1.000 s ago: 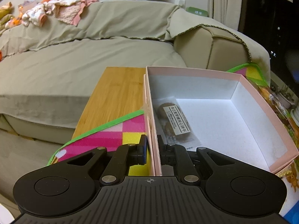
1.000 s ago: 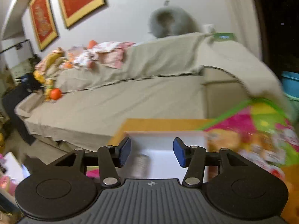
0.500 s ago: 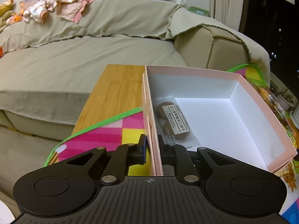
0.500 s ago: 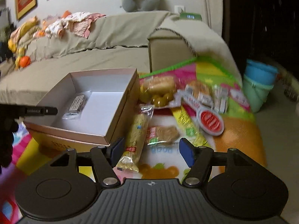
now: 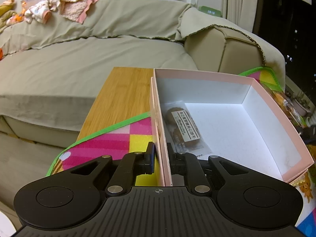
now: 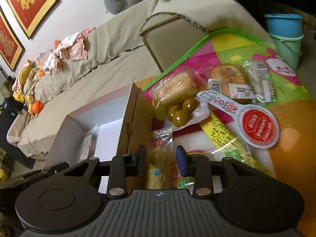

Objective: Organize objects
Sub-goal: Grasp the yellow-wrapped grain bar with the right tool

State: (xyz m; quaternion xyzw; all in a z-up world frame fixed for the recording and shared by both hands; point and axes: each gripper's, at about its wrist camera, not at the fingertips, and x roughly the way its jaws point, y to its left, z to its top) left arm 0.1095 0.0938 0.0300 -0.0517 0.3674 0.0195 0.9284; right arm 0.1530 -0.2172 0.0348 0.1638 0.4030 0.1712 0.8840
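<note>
On the low wooden table (image 5: 126, 90) before the sofa (image 5: 98, 55), a bright play mat (image 6: 237, 59) covers most of the top; pink box (image 5: 276, 106) sits on it, open, white inside, nearly bare. Left gripper (image 5: 161, 154) pinches the box's near wall, one finger outside, one inside, clamped on the cardboard. One biscuit packet (image 5: 184, 127) lies flat on the box floor by that wall. Outside the box, right of it on the mat: loose snacks, well short of sorted. Wrapped bread (image 6: 173, 88), a pack of green-brown balls (image 6: 182, 111), a second bun pack (image 6: 229, 81), a red-and-white paddle-shaped pack (image 6: 254, 124), a yellow sachet (image 6: 227, 138). Right gripper (image 6: 161, 157) hangs low over a long clear-wrapped yellow snack stick (image 6: 158, 167) lying just beside the box's outer wall; fingers apart, straddling it, not yet closed. Step in hand, by my reading: pick the stick, drop it in the box while the left steadies. Risks: left finger of the right gripper is near the box wall, so closing could catch the cardboard or nudge the box against the left's hold. Crinkly film is slick; a pinch on wrapper alone may slip. Contents look brittle; hard squeeze may crush. A neighbouring wrapper's edge, touching the stick, could be dragged along.
</note>
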